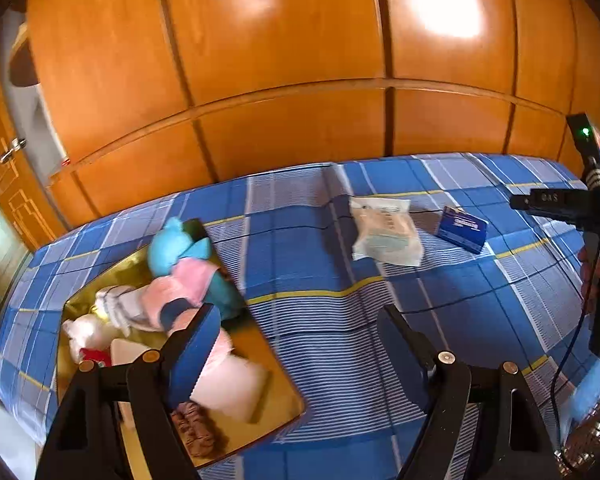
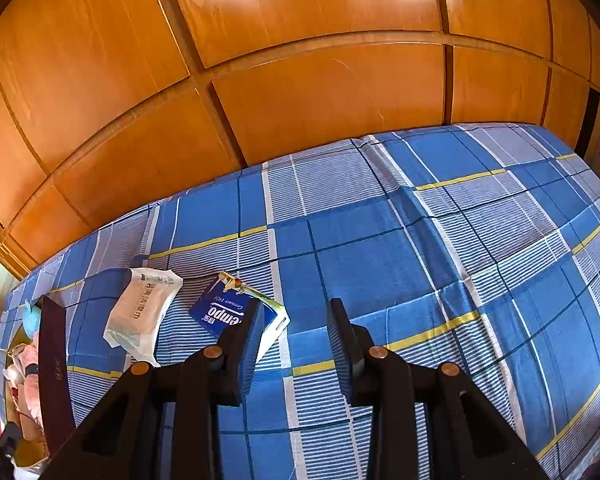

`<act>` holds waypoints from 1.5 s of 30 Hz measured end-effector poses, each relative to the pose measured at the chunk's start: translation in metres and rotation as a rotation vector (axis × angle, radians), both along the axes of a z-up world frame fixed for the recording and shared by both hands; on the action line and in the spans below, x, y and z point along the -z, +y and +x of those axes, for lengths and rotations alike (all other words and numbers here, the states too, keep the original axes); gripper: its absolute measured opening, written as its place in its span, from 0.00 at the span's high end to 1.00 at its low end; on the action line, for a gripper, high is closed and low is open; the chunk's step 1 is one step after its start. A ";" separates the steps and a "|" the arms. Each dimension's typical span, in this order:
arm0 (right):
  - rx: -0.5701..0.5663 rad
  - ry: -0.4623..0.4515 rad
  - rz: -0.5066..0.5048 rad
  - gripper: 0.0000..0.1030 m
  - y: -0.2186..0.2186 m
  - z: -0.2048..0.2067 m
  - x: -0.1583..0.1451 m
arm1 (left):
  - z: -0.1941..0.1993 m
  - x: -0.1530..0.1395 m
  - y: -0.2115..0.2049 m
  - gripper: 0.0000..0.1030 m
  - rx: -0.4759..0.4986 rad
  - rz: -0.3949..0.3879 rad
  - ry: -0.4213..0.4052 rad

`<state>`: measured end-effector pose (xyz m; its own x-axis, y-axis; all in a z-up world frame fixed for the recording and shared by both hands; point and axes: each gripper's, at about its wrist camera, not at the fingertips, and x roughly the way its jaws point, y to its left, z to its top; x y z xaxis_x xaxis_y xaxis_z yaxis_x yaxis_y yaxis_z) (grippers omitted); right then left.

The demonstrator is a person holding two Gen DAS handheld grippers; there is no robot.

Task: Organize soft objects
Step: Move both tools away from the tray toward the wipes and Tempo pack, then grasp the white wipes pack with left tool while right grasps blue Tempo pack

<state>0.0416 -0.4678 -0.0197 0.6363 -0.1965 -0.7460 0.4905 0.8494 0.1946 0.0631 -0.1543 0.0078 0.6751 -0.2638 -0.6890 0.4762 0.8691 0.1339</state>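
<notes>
A gold tray (image 1: 276, 384) lies on the blue plaid bed at the left and holds a blue plush toy (image 1: 172, 246), pink and white soft items (image 1: 180, 288) and a white pad (image 1: 232, 388). My left gripper (image 1: 300, 328) is open and empty, its left finger over the tray. A white wet-wipe pack (image 1: 386, 236) and a blue Tempo tissue pack (image 1: 462, 228) lie on the bed beyond. My right gripper (image 2: 296, 320) is open and empty just right of the tissue pack (image 2: 224, 312); the wipe pack (image 2: 140, 312) lies left of it.
A wall of orange wooden wardrobe doors (image 1: 300, 80) stands behind the bed. The bedspread (image 2: 460, 260) stretches to the right. The right gripper's body and cable (image 1: 596, 216) show at the right edge of the left wrist view. A door with a handle (image 1: 12, 152) is at far left.
</notes>
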 end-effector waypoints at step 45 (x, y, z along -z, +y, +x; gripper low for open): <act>0.038 -0.021 0.199 0.69 -0.021 -0.002 0.006 | 0.130 0.080 -0.166 0.02 0.075 0.095 0.211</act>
